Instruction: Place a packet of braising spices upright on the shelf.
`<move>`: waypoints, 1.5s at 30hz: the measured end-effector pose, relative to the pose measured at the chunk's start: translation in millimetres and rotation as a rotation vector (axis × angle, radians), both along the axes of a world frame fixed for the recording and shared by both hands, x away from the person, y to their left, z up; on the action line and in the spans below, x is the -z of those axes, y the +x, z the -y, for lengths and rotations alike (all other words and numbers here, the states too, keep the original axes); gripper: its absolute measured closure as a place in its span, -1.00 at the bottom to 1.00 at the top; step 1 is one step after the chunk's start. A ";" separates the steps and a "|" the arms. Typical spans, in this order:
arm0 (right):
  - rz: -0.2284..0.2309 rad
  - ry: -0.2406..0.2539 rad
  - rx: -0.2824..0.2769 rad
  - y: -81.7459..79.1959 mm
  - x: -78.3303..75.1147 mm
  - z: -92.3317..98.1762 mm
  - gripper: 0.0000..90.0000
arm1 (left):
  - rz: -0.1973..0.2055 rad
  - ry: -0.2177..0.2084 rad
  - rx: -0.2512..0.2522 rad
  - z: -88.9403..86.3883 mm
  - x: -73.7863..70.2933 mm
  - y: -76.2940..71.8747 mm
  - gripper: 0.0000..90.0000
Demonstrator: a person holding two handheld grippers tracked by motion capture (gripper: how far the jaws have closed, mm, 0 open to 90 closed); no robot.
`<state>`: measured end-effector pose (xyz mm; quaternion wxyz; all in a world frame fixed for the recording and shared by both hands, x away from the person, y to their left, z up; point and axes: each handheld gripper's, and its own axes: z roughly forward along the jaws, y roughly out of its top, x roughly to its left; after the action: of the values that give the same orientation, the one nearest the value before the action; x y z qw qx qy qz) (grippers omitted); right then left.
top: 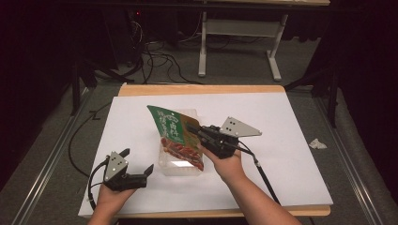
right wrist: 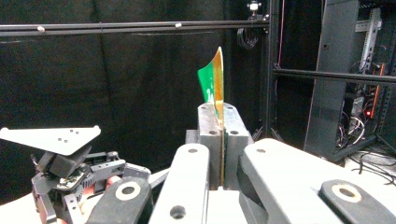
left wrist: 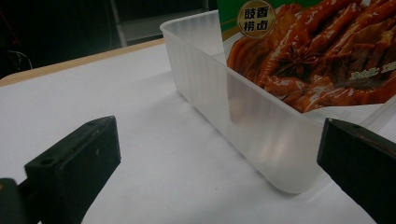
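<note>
A green snack pouch (top: 176, 133) printed with red-brown braised food stands tilted, its lower end in a clear plastic container (top: 174, 167) at the middle of the white table top (top: 281, 122). My right gripper (top: 191, 127) is shut on the pouch's right edge; in the right gripper view the pouch (right wrist: 214, 77) rises edge-on from between the jaws of that gripper (right wrist: 218, 112). My left gripper (top: 137, 161) stands open just left of the container. In the left gripper view the container (left wrist: 243, 116) with the pouch (left wrist: 322, 56) lies ahead of that open gripper (left wrist: 217, 168).
A crumpled white scrap (top: 317, 144) lies on the floor to the right of the table. Behind the table stand a white-legged table frame (top: 239, 42) and loose cables (top: 159, 58). The left hand's gripper (right wrist: 70, 172) shows low left in the right gripper view.
</note>
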<state>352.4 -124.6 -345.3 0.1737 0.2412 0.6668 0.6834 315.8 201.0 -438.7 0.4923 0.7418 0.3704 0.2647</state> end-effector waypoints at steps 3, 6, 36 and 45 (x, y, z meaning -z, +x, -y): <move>0.001 -0.001 0.000 0.7 0.6 0.1 1.00 | 0.000 0.000 0.001 0.0 0.1 0.0 -1.00; 0.004 -0.008 -0.002 0.6 2.7 -1.0 1.00 | 0.000 0.000 0.002 0.7 0.5 0.0 -1.00; -0.078 -0.047 0.064 -3.6 38.8 25.4 1.00 | -0.007 0.025 0.016 5.6 2.6 0.8 -1.00; -0.081 -0.062 0.064 -3.6 36.9 24.3 0.94 | -0.009 0.025 0.013 5.0 3.5 1.4 -1.00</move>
<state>348.8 -148.9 -382.2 0.1758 0.2845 0.6862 0.6460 317.2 196.0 -442.2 0.4831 0.7516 0.3642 0.2628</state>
